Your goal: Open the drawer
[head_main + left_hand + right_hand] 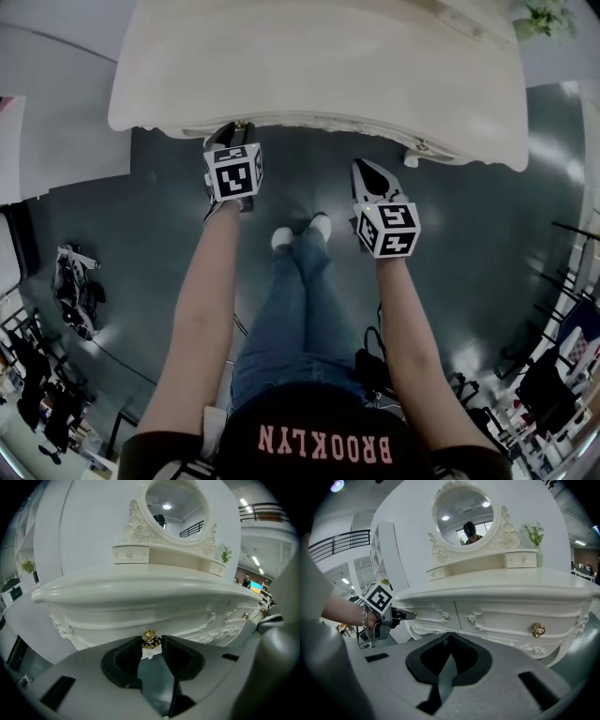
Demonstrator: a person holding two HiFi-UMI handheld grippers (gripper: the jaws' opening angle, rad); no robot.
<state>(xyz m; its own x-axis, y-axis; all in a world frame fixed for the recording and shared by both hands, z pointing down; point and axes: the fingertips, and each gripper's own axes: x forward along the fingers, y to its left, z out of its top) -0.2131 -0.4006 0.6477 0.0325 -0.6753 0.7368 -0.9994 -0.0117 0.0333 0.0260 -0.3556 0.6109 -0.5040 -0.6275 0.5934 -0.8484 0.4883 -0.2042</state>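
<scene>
Two claws were by the dresser [319, 66]. My left claw [151, 642] was clamped on the gold knob [150, 638] of the shut drawer [103, 616] on the dresser's front. My right claw [449, 635] was closed and empty, short of the dresser.

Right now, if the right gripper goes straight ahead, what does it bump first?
The right gripper would likely hit the dresser's white front, near its middle seam, left of the gold knob.

The head view looks steeply down onto the dressing table [319, 66] and floor [487, 244]. The left gripper view sits close beneath its front edge — the right gripper view farther back, aslant; both share the mirror [174, 506].
</scene>
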